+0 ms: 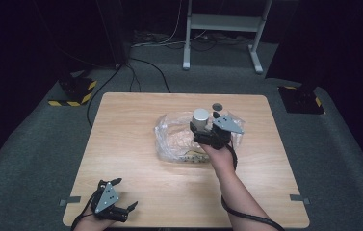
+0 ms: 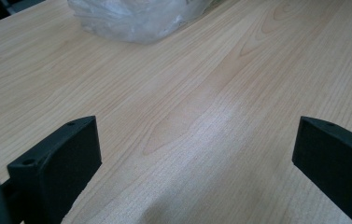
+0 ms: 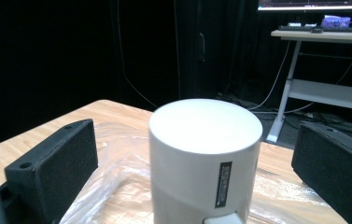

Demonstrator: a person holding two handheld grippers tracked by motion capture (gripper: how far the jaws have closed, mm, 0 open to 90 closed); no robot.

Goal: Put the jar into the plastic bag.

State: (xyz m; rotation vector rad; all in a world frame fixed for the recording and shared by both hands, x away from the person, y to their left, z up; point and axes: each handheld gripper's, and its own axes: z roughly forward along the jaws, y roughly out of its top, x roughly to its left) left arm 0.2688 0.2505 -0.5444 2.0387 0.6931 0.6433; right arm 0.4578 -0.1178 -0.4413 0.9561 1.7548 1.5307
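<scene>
At the near left corner of the wooden surface (image 1: 136, 183), the left gripper (image 1: 121, 195) rests low with its jaws wide and nothing between them. In the left gripper view bare wood lies ahead of it, with the crumpled bag (image 2: 136, 18) at the far edge of that view.

Near the middle of the surface, a little to the right, a hand (image 1: 221, 156) holds the right gripper (image 1: 207, 124) over a clear plastic bag (image 1: 172, 137). A white cylinder (image 1: 200, 115) stands upright on the bag, between the open jaws. In the right gripper view the cylinder (image 3: 205, 158) has a clear gap to each black jaw, so it stands free.

The step in hand looks like a release, with the cylinder set down on the bag. The next move likely calls for drawing the right gripper straight back toward the near edge, so that neither jaw clips the cylinder and topples it off the soft, uneven plastic.

Just beyond the cylinder, a small dark disc (image 1: 216, 105) lies near the far edge. Open wood stretches to the left of the bag and across the near half. The right and far edges lie closer to the bag, and grey carpet (image 1: 343, 159) lies below on all sides.
</scene>
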